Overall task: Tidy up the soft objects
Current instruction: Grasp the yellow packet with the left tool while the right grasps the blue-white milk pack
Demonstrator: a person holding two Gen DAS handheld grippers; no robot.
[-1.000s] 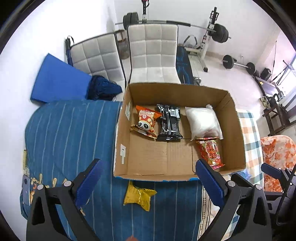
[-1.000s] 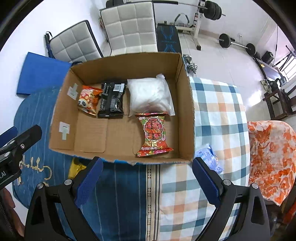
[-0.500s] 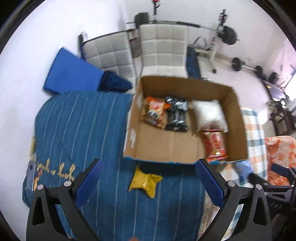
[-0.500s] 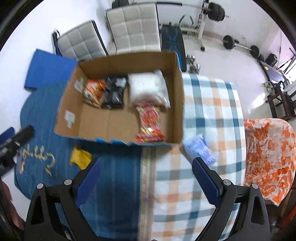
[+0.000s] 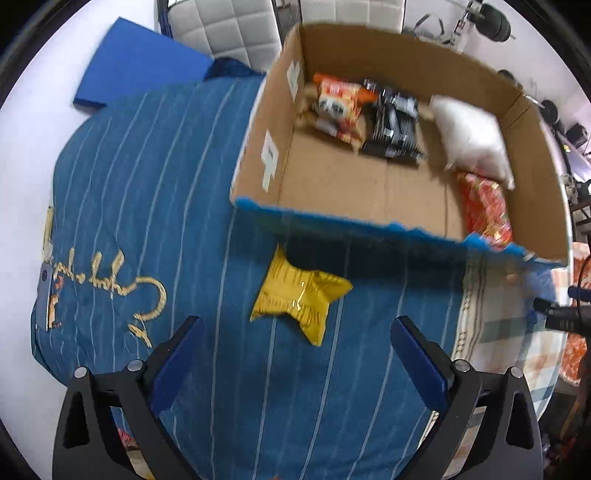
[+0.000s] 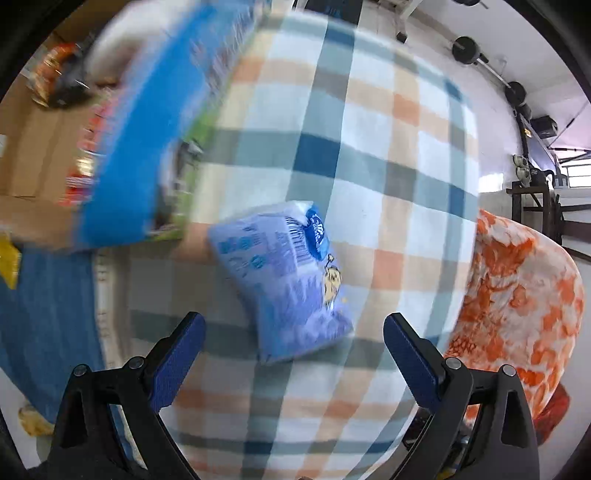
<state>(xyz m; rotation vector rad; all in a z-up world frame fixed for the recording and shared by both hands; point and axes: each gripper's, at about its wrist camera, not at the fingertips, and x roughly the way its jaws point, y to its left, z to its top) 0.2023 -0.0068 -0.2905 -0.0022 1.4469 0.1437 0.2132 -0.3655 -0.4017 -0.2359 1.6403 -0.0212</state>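
Observation:
A yellow snack bag (image 5: 300, 297) lies on the blue striped cloth just in front of the cardboard box (image 5: 343, 221). My left gripper (image 5: 295, 350) hovers open right above and behind the bag, touching nothing. Inside the box lie an orange panda bag (image 5: 338, 107), a black packet (image 5: 393, 125), a white pouch (image 5: 472, 142) and a red packet (image 5: 485, 210). In the right wrist view a light blue pack (image 6: 286, 280) rests on the checked cloth beside the blurred box wall (image 6: 122, 155). My right gripper (image 6: 293, 350) stands open just short of the pack.
An orange-and-white flowered cloth (image 6: 524, 295) lies to the right of the checked cloth (image 6: 369, 147). Two padded white chairs (image 5: 229, 26) and a blue mat (image 5: 136, 74) stand behind the box. Weights and a barbell (image 6: 469, 50) are on the floor at the far right.
Both grippers have dropped lower and closer: the left toward the yellow bag, the right to the right and down toward the light blue pack. Their jaws stay open.

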